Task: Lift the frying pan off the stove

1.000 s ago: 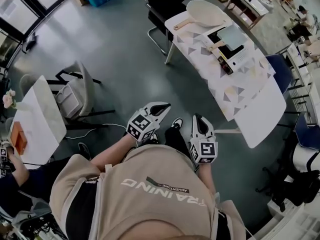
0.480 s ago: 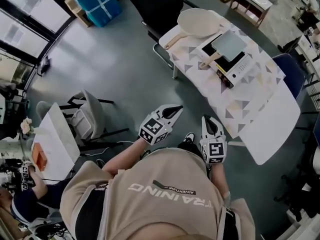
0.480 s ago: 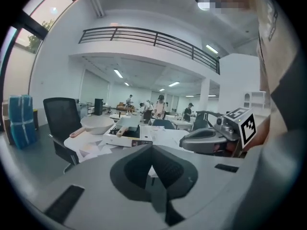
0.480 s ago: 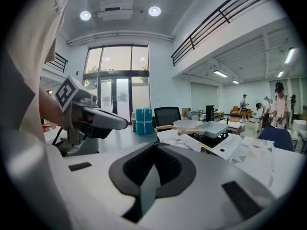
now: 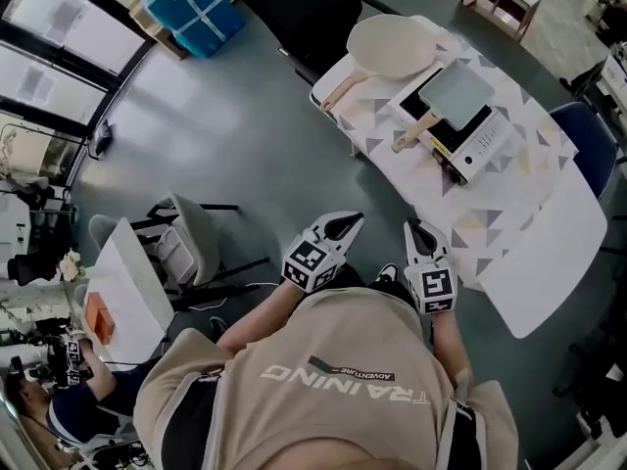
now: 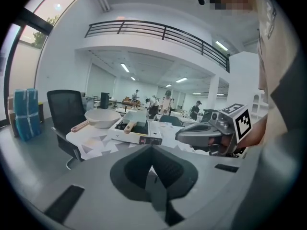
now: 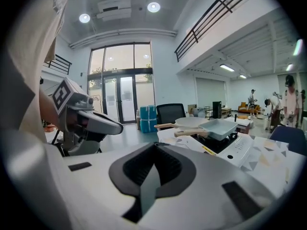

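A square grey frying pan [image 5: 457, 93] with a wooden handle [image 5: 410, 133] sits on a white portable stove [image 5: 477, 140] on the patterned table [image 5: 509, 199]. It also shows in the left gripper view as the pan [image 6: 136, 116] and in the right gripper view as the pan [image 7: 221, 127]. My left gripper [image 5: 350, 224] and right gripper [image 5: 418, 231] are held side by side in front of my chest, short of the table's near edge. Both are shut and hold nothing. The closed jaw tips show as the left gripper [image 6: 151, 148] and the right gripper [image 7: 154, 145].
A round cream pan [image 5: 394, 45] with a wooden handle lies on the table's far end. A black office chair [image 5: 312, 8] stands behind it and a blue crate [image 5: 194, 3] beyond. A grey chair [image 5: 184, 239] and small white table [image 5: 120, 284] stand at left, with a seated person [image 5: 69, 404].
Both grippers have moved forward toward the table together, and the stove and pan now sit closer to them. The jaws stay shut.
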`<state>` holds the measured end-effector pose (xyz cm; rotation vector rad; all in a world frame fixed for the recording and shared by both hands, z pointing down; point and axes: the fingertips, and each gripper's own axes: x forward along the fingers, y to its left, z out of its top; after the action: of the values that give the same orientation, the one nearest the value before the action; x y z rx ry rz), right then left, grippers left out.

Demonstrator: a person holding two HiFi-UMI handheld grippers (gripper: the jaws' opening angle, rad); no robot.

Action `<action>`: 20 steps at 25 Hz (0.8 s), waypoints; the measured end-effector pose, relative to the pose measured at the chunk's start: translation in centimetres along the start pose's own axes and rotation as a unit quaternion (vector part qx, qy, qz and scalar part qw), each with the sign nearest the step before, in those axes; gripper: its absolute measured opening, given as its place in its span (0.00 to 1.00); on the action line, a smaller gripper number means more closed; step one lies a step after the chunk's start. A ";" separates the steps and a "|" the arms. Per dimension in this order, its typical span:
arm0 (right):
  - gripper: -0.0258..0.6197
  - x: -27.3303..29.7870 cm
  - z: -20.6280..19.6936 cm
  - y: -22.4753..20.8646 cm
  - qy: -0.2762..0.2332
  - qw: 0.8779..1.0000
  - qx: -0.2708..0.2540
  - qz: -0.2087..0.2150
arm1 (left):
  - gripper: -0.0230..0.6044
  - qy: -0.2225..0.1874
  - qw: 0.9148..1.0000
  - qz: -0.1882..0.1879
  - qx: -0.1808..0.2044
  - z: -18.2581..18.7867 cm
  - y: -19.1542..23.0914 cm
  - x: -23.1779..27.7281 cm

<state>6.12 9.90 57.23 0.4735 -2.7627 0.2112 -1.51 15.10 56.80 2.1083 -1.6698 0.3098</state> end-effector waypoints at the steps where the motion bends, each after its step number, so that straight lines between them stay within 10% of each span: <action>1: 0.04 0.4 -0.1 -0.3 0.004 1.000 0.002 -0.002 | 0.03 -0.001 1.000 -0.001 0.002 0.3 0.5 0.2; 20: 0.04 10.3 6.9 -0.5 -0.001 0.996 0.007 -0.083 | 0.03 -0.050 0.994 -0.097 0.030 6.4 11.4 2.7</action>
<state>-4.91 5.00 54.40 0.7044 -2.7067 0.1897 -12.43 7.69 54.56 2.3446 -1.5104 0.1993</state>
